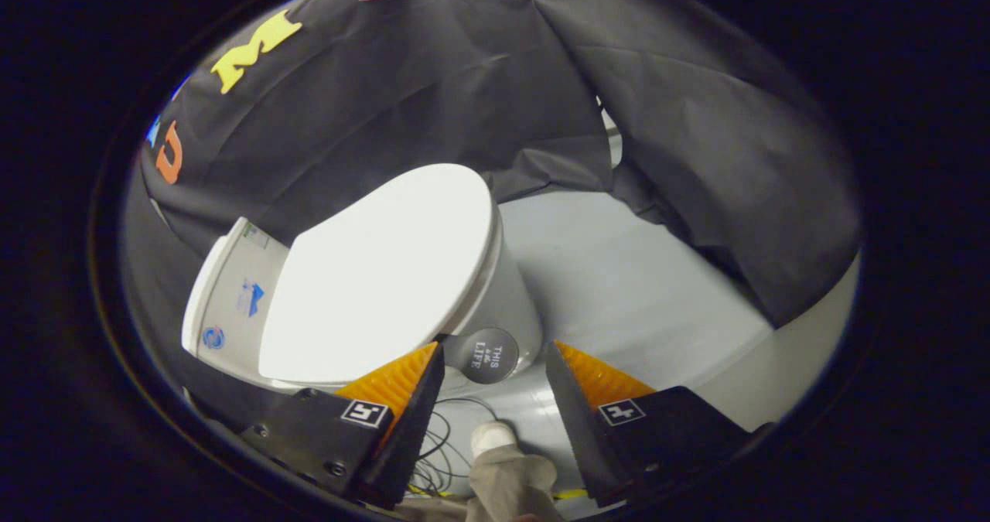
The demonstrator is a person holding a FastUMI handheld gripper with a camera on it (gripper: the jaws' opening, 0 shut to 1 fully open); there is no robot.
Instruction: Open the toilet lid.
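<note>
Tongs point(495, 367) gape wide, gripping nothing — smooth, glossy white toilet lid point(379, 274), oval and closed, lies just ahead, its front edge near the left finger point(402, 387), above the rounded bowl point(506, 298).

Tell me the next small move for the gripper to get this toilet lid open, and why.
Probably ease the gripper forward and toward the lid's front edge, so one finger can hook under it. The toilet lid lies shut on the toilet, just ahead of the fingers. The fingers stand open with nothing between them but the round dark tag, and one fingertip sits close to the lid's rim, not yet under it.
</note>
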